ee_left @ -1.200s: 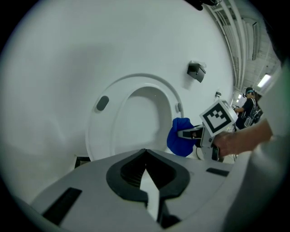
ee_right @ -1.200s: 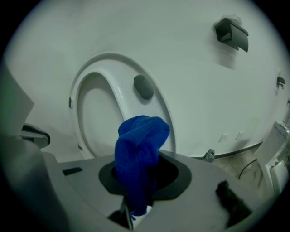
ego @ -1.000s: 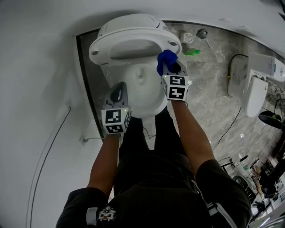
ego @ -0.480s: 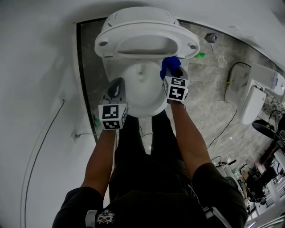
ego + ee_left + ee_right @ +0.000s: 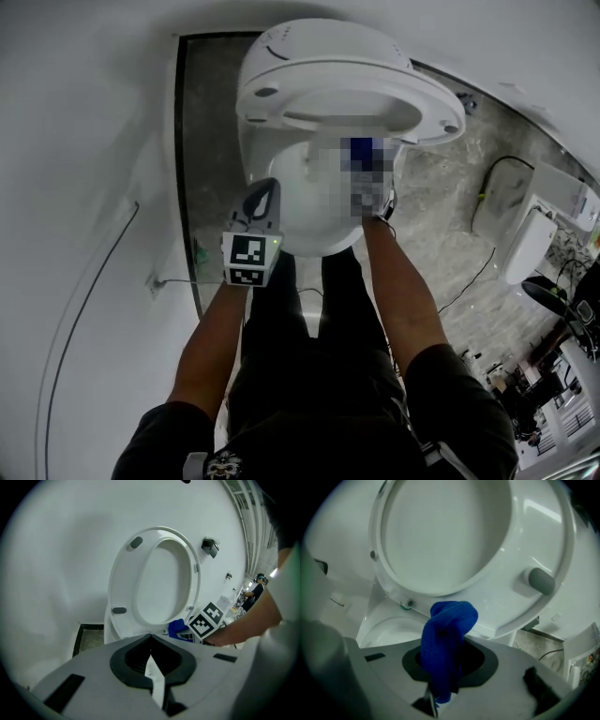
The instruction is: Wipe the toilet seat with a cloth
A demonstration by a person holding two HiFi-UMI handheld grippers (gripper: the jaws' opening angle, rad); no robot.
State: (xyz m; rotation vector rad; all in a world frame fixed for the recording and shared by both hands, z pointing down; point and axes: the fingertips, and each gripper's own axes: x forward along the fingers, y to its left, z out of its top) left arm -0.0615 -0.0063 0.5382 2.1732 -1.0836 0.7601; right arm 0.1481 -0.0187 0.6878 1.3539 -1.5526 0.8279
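The white toilet seat (image 5: 427,94) stands raised above the bowl (image 5: 305,220). My left gripper (image 5: 265,192) hovers over the bowl's left rim, shut with nothing in it; in the left gripper view its tips (image 5: 150,635) meet. My right gripper (image 5: 449,644) is shut on a bunched blue cloth (image 5: 447,630), held close under the raised seat (image 5: 520,531) at the bowl's right rear. In the head view a blurred patch covers that gripper, and only a bit of the blue cloth (image 5: 360,148) shows. The left gripper view catches the cloth (image 5: 176,627) beside the right gripper's marker cube (image 5: 206,619).
White walls close in on the left and behind the toilet. More white toilet parts (image 5: 534,220) and a cable (image 5: 473,277) lie on the grey stone floor to the right. A thin cable (image 5: 84,300) runs along the left wall. A dark fixture (image 5: 210,547) hangs on the wall.
Both grippers have moved forward toward the toilet. The right one, still holding the cloth, has come in under the raised seat; the left has shifted right over the bowl's rim.
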